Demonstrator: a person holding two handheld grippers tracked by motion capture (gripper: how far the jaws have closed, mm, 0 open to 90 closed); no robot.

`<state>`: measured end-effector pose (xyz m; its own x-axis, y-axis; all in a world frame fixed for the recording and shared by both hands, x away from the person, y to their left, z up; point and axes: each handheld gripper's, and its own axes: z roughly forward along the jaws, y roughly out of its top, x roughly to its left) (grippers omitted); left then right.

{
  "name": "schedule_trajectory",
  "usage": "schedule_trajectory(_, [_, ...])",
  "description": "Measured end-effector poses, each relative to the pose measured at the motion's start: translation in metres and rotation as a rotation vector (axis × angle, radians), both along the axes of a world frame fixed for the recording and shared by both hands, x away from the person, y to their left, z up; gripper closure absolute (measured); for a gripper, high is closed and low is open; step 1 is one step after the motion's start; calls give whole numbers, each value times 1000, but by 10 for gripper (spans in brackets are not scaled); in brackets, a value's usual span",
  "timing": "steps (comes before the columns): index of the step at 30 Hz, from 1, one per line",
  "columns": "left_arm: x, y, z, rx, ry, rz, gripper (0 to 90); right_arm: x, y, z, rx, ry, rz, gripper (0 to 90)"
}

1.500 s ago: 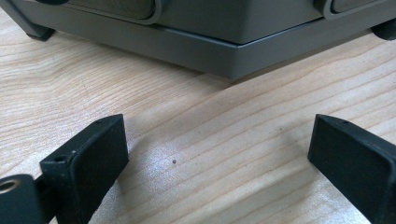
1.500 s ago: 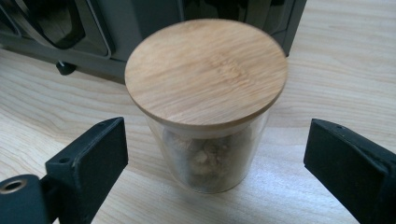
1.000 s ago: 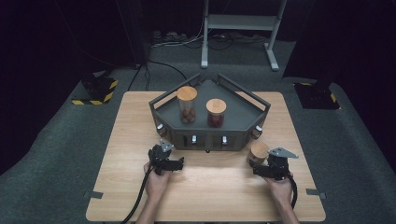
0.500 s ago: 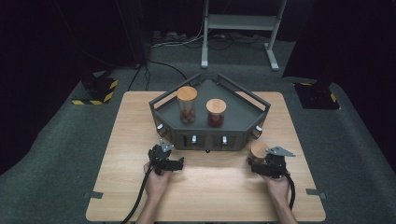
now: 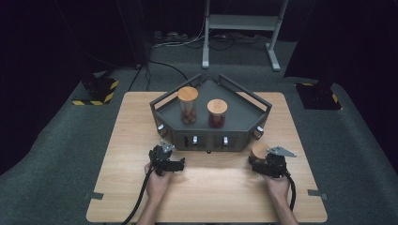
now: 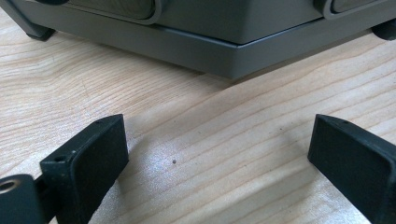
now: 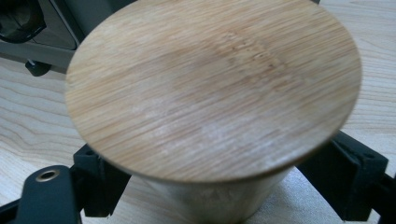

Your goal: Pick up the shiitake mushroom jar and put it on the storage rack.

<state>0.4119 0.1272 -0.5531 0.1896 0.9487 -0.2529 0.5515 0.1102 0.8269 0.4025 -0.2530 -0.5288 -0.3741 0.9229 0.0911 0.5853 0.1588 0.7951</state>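
Note:
A jar with a round wooden lid (image 7: 210, 88) stands on the wooden table, just in front of the right corner of a dark grey five-sided tray (image 5: 244, 110). My right gripper (image 7: 224, 186) is shut on the jar's body below the lid, one black jaw on each side. From the high view, the jar (image 5: 259, 151) sits at the front of the right gripper (image 5: 259, 158). My left gripper (image 5: 165, 149) rests on the table before the tray's front left. In the left gripper view the left gripper (image 6: 219, 144) is open over bare wood, facing the tray's base (image 6: 210, 51).
Two more wooden-lidded jars stand inside the tray, a taller one (image 5: 188, 104) at the left and a shorter one (image 5: 217, 112) beside it, both with dark contents. The table (image 5: 206, 187) has bare wood between the hands. Cables trail off its near edge.
The right hand has shifted very slightly with the jar in its gripper. The left gripper has stayed where it was, still open.

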Motion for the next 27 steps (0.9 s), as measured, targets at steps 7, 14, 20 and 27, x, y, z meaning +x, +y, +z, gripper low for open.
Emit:
schedule_trajectory(7, [0,0,0,0,0,0,47,2,2,-3,11,-1,3,180])
schedule_trajectory(14, [0,0,0,0,0,0,47,4,4,-5,11,-8,-3,209])
schedule_trajectory(20, [0,0,0,0,0,0,47,4,5,-6,6,-12,-7,216])
schedule_trajectory(27, [0,0,0,1,0,-1,47,4,7,-6,-10,-21,-6,228])
